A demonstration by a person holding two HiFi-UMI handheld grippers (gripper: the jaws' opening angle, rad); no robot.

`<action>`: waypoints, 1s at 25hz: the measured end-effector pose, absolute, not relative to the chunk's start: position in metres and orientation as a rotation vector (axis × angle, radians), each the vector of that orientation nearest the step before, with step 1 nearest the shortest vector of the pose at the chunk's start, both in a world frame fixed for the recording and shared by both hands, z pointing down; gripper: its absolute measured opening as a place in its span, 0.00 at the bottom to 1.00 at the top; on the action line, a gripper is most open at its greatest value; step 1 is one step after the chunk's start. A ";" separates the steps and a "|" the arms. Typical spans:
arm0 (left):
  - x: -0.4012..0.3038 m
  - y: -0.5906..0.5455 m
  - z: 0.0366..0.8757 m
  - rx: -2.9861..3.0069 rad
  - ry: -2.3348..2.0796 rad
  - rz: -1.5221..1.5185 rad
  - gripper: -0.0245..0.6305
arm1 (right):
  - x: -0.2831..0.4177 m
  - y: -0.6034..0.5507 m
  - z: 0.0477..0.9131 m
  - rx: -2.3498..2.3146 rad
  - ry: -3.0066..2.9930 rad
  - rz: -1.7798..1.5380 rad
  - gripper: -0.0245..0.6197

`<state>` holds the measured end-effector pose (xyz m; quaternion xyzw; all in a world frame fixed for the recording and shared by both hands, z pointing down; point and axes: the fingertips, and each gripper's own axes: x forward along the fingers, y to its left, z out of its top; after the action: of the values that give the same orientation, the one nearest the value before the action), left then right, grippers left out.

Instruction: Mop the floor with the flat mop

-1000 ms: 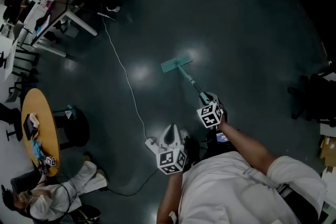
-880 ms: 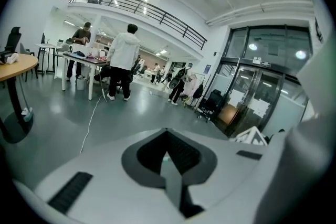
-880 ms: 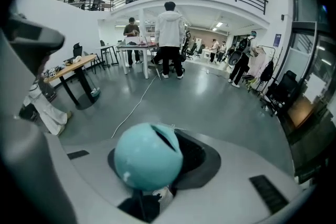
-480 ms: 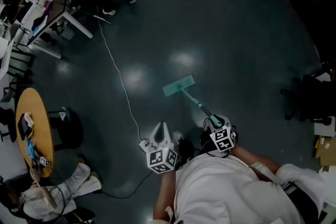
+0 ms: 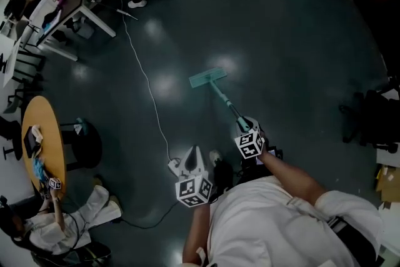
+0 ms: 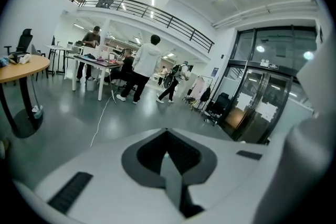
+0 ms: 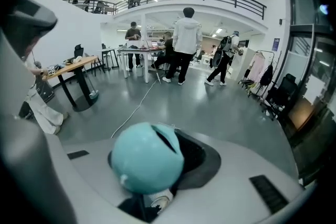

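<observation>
Well, in the head view the right gripper (image 5: 245,128) has its fingers clenched on the top of the flat mop (image 5: 208,77). The mop's teal pad lies on the dark floor (image 5: 281,40) well ahead of those fingers. The left gripper (image 5: 194,162) hangs off to their left, near a white cable (image 5: 147,87). In the left gripper view the fingers are pressed together with nothing between them. In the right gripper view the rounded teal handle end (image 7: 147,157) sits grasped between the fingers.

A white cable (image 5: 150,94) lies well apart from a round yellow table (image 5: 53,134) (cluttered).
</observation>
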<state>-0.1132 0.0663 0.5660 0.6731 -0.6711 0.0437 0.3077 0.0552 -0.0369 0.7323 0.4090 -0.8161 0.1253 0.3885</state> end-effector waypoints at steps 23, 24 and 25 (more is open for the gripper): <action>-0.121 0.075 0.559 1.756 -1.793 0.045 0.04 | 0.051 -0.029 0.671 0.815 -2.012 0.342 0.21; -0.120 0.071 0.556 1.775 -1.790 0.035 0.04 | 0.059 -0.016 0.663 0.792 -2.007 0.362 0.21; -0.118 0.066 0.553 1.793 -1.786 0.025 0.04 | 0.065 -0.007 0.658 0.774 -2.002 0.373 0.21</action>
<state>-0.1185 0.0659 0.5530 0.6756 -0.6732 0.0095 0.3006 0.0648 -0.0067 0.6581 0.3148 -0.8146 0.1517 0.4630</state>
